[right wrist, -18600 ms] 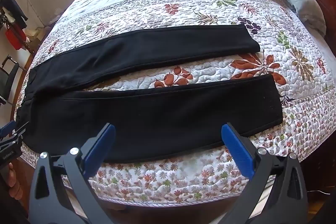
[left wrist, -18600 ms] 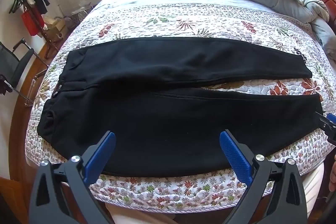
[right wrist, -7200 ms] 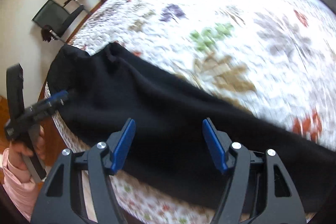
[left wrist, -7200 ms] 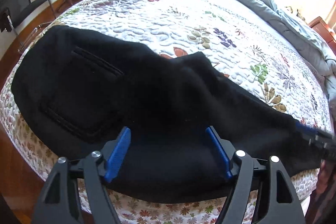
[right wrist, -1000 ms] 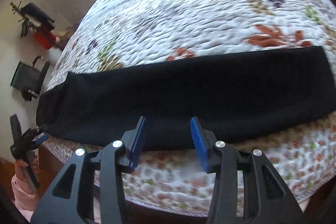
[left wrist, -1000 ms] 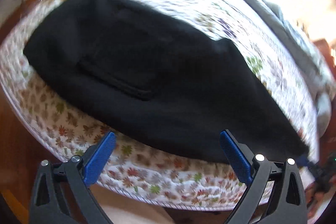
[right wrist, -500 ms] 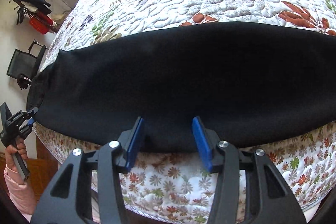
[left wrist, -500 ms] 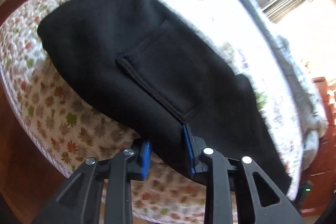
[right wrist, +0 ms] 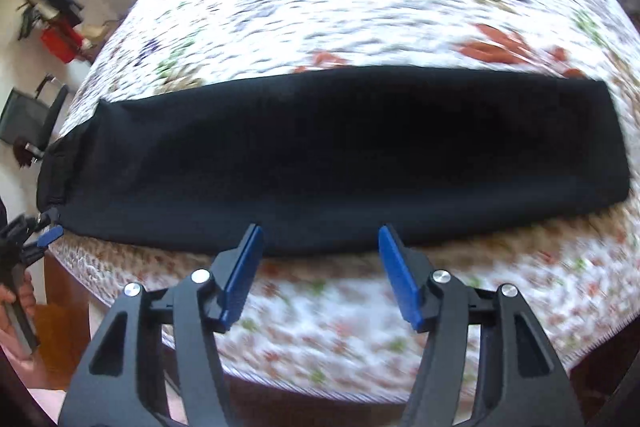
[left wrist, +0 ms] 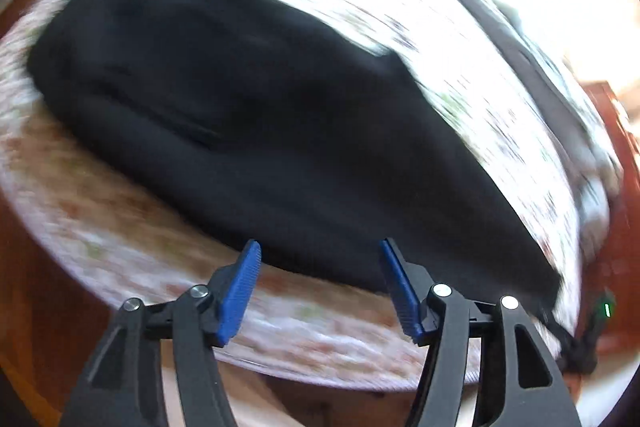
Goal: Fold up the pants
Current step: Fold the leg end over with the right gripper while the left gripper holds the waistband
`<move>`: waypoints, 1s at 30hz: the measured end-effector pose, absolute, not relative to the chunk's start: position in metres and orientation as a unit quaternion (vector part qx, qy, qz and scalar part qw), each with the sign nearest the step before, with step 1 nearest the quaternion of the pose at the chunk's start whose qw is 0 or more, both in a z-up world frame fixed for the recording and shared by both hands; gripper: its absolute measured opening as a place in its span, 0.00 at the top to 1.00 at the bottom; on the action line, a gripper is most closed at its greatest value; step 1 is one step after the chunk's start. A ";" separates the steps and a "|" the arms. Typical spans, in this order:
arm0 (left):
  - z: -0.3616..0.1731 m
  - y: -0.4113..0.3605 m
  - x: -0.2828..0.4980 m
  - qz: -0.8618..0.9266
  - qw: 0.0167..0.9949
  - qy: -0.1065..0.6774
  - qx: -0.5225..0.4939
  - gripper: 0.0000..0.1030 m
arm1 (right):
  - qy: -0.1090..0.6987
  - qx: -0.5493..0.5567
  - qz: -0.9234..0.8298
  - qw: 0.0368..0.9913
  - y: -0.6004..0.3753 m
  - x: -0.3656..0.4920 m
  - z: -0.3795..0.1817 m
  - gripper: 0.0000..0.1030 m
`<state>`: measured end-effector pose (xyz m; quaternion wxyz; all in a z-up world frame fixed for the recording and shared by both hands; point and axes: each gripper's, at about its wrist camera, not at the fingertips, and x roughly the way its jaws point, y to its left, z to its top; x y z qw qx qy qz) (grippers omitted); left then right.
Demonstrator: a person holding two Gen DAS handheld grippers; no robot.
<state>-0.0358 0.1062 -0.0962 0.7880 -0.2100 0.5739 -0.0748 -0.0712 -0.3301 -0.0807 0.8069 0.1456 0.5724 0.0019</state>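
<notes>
Both hand-held grippers, left (left wrist: pixel 320 267) and right (right wrist: pixel 320 259), had just been opening, empty, beside the pants (right wrist: pixel 340 155) lying leg-on-leg along the bed (right wrist: pixel 360 7) edge; folding them crosswise seemed next, needing a fresh grip.

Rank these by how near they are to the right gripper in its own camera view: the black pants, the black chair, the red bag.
From the right gripper:
1. Black pants, straight ahead on the bed.
2. Black chair, far left by the wall.
3. Red bag, upper left, beyond the chair.
</notes>
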 end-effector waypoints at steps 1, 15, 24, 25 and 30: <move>-0.097 0.091 -0.035 -0.093 0.786 0.577 -0.201 0.39 | 0.575 0.160 -0.009 0.803 -0.343 -0.077 -0.081 0.37; -0.115 -0.001 -0.005 -0.157 0.780 0.593 -0.124 0.37 | 0.506 0.379 -0.062 0.772 -0.483 -0.101 -0.128 0.32; -0.096 -0.002 -0.008 -0.161 0.797 0.571 -0.109 0.31 | 0.443 0.383 -0.047 0.809 -0.494 -0.090 -0.110 0.89; -0.093 -0.004 -0.008 -0.161 0.804 0.565 -0.098 0.28 | 0.431 0.375 -0.038 0.820 -0.492 -0.091 -0.102 0.89; -0.120 -0.010 0.002 -0.151 0.791 0.589 -0.071 0.26 | 0.459 0.341 -0.062 0.818 -0.489 -0.089 -0.105 0.90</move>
